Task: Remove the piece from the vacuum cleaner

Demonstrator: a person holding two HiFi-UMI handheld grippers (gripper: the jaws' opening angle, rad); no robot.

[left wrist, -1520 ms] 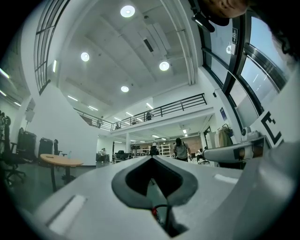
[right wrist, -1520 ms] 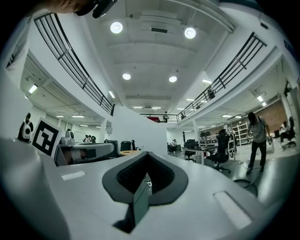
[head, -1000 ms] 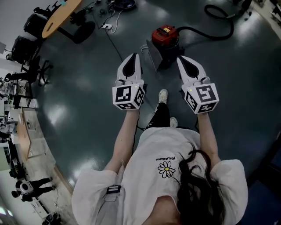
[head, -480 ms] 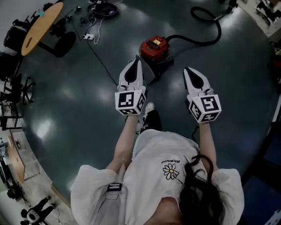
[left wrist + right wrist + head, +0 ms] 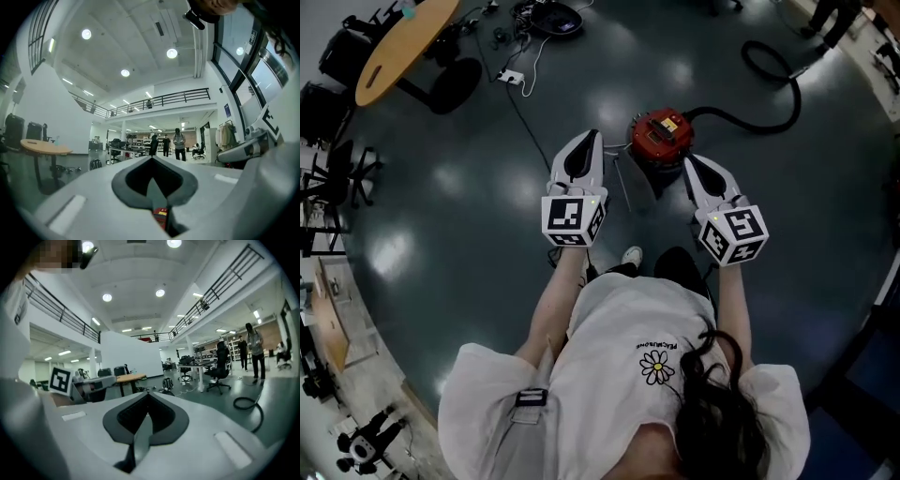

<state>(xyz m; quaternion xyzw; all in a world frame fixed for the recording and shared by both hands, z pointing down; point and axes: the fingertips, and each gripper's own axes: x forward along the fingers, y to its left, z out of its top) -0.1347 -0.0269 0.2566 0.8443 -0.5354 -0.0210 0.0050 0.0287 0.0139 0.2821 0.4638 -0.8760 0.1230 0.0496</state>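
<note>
Where hose [image 5: 717, 114] joins, vacuum cleaner [image 5: 661, 139] red (round).

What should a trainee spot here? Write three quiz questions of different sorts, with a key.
1. True or false: the left claw grips the round red vacuum cleaner.
2. Pick one: in the head view, the black hose runs off the vacuum cleaner to which side? A left; B right; C neither, it lies coiled on top.
3. Fill in: the jaws of the left claw and of the right claw stand ___, with nothing between them.

Key: 1 false, as it hangs above the floor beside the vacuum cleaner and holds nothing; 2 B; 3 together.
</note>
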